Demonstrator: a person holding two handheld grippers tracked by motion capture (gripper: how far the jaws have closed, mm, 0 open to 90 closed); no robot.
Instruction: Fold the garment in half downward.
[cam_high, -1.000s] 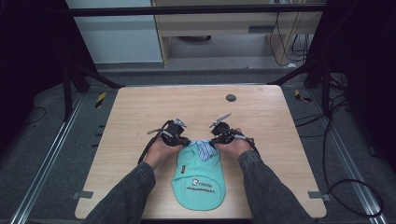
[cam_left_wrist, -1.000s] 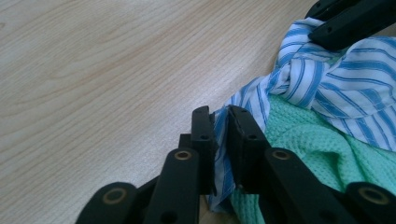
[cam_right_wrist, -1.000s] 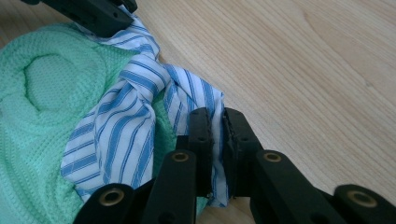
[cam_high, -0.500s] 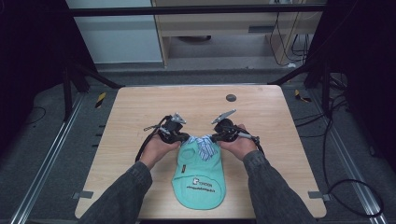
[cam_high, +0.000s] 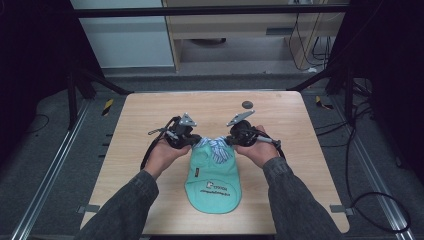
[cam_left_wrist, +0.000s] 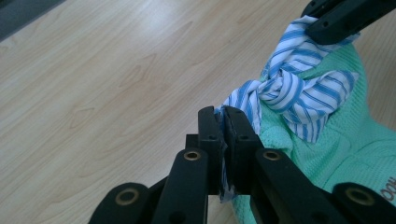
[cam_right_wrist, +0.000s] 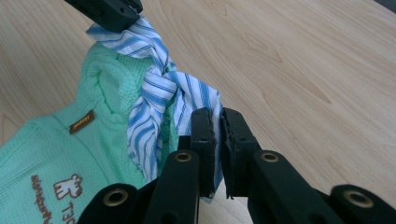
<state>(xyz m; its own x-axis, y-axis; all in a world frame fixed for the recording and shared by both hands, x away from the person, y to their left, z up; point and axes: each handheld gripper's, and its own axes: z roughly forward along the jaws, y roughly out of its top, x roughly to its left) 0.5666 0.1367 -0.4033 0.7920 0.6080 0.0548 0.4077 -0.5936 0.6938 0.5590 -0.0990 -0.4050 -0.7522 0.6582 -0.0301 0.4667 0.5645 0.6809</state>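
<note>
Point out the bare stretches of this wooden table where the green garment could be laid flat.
The light wooden table is bare along its far edge, apart from a small dark round disc, and down both side strips beside the forearms. The near middle is crowded: the mint-green knitted garment with its blue-and-white striped collar, pinched by the left gripper and right gripper.

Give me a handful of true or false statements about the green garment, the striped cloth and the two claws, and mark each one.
1. The left claw is shut on the striped cloth. True.
2. The right claw hangs open above the table. False: it is shut on the striped cloth too.
3. The green garment has printing near its lower end in the high view. True.
4. The striped cloth is red and white. False: it is blue and white.
5. A small dark round thing lies on the table beyond the claws. True.
</note>
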